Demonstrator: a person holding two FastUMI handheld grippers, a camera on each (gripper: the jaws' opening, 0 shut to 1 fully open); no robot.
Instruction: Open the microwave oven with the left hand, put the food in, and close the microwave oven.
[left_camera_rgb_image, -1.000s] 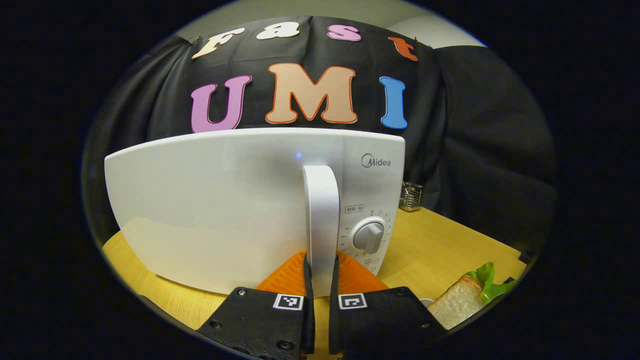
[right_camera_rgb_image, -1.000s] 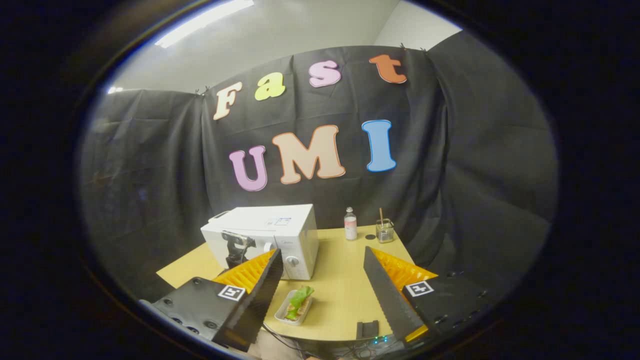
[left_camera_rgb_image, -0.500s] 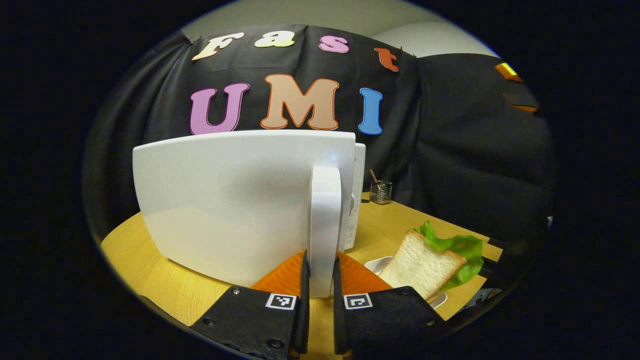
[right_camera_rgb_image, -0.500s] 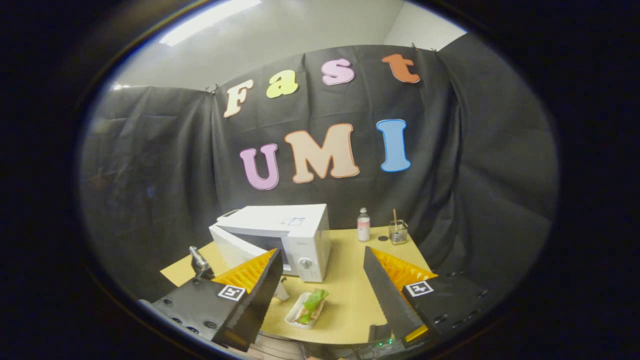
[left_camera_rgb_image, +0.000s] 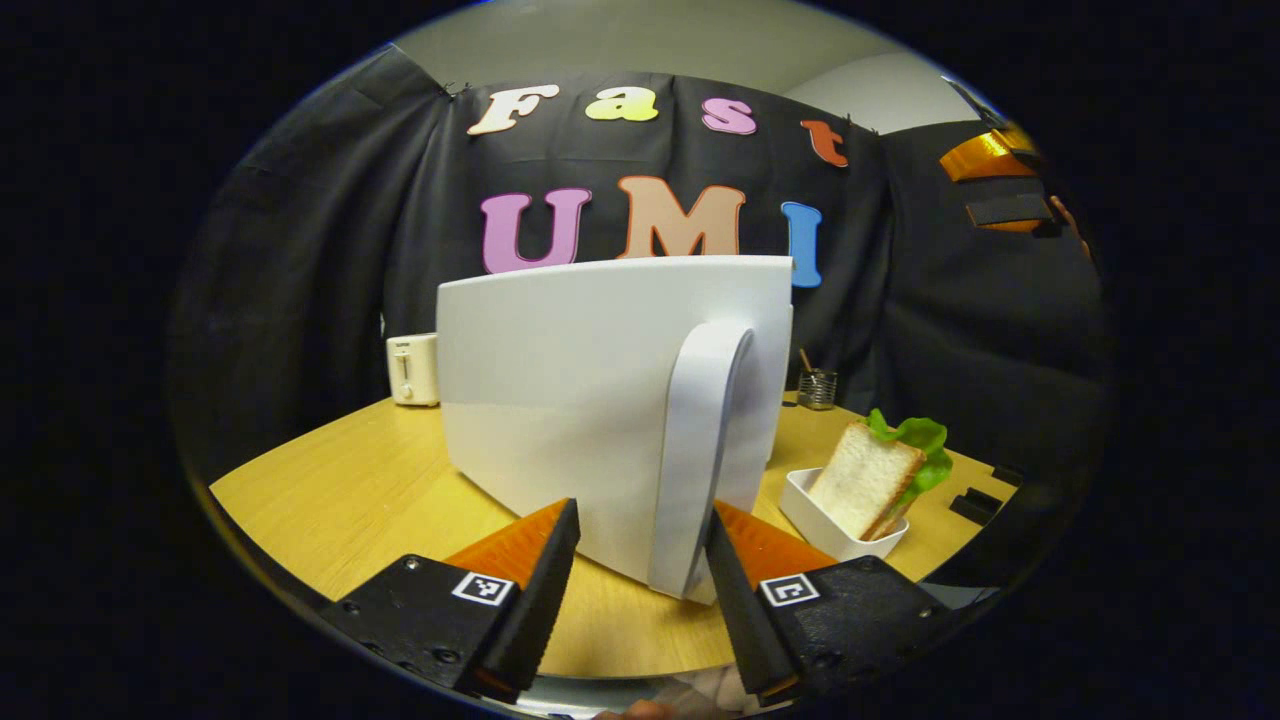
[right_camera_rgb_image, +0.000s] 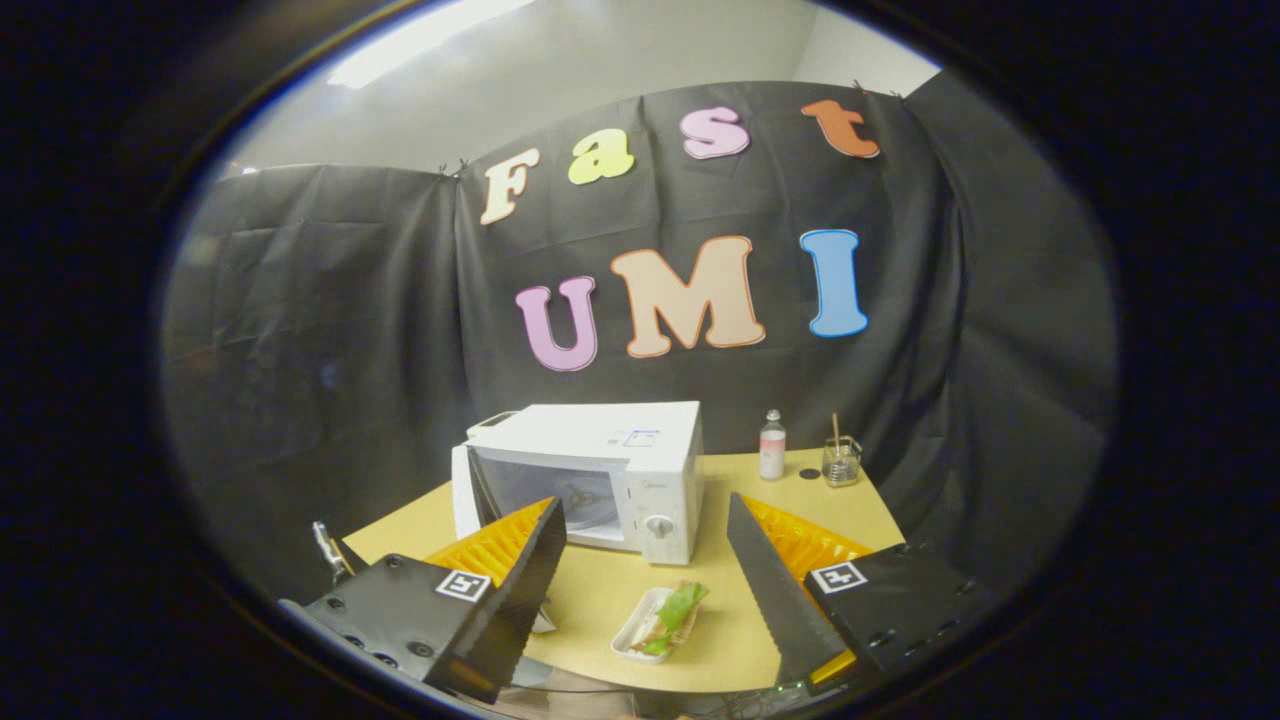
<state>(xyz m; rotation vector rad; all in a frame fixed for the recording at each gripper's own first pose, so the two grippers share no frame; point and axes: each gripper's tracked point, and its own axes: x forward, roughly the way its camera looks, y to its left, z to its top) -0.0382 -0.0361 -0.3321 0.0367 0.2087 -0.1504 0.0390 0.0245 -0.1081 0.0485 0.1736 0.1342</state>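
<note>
Fingers (left_camera_rgb_image: 545, 570) apart | door handle (left_camera_rgb_image: 700, 440) between them | sandwich (left_camera_rgb_image: 870, 480) right

A wooden table (right_camera_rgb_image: 720, 480) carries the non-task items. At its far edge, a small bottle (right_camera_rgb_image: 771, 446) with a pale label band stands upright beside a clear glass jar (right_camera_rgb_image: 839, 462) holding a thin stick, with a dark round disc (right_camera_rgb_image: 809, 474) lying flat on the tabletop between them. A white toaster (left_camera_rgb_image: 413, 369) stands upright at the table's far left edge in the left gripper view.
</note>
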